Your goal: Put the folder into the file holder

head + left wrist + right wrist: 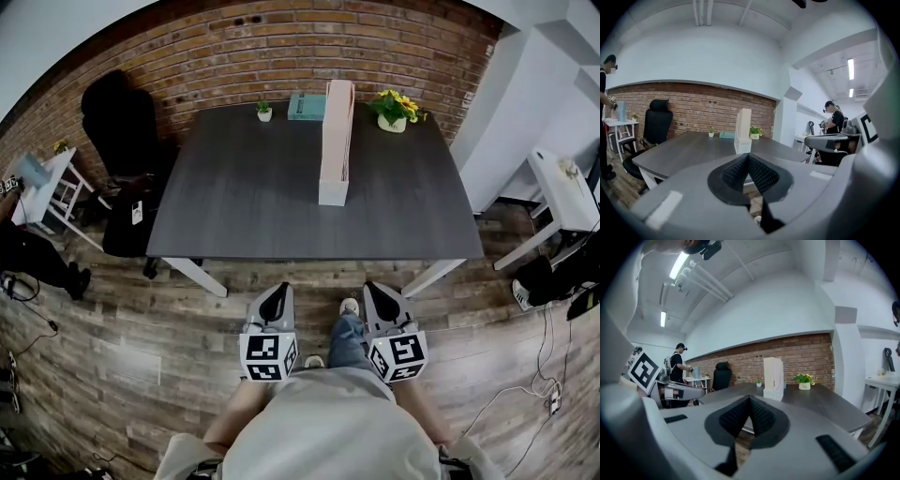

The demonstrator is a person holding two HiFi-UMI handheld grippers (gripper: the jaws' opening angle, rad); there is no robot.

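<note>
Head view: hanging both claws low near the body, left claw (pixel 277 289) and right claw (pixel 377 289) each pressed together and empty, well short of the bench (pixel 244 197). Spotting a tall pink folder (pixel 337 122) standing upright inside the white file holder (pixel 332 192), well ahead of both claws, roughly between their two lines. Also noticing a teal flat thing (pixel 307 106) lying beyond the holder, on the far side from the claws. Not managing to tell whether second folder or book.

Left gripper view: looking straight along the left claw (pixel 748 157), pads meeting, nothing pinched. Seeing the folder (pixel 744 123) pretty much dead ahead, sticking well up out of the file holder (pixel 742 146), with the teal flat thing (pixel 726 135) farther off and just left of that line.

Right gripper view: same deal for the right claw (pixel 750 400), shut tight on nothing. Catching the folder (pixel 773 372) ahead and slightly right, sitting in the file holder (pixel 774 394).

Handling, just guessing: probably light and thin, stiff along the spine but flexing if pinched at a loose corner, smooth cover so likely slippy. Favouring a pinch on the top edge close to the spine. For the teal one, if needed: lying flat, so likely needing one edge tipped up first.
</note>
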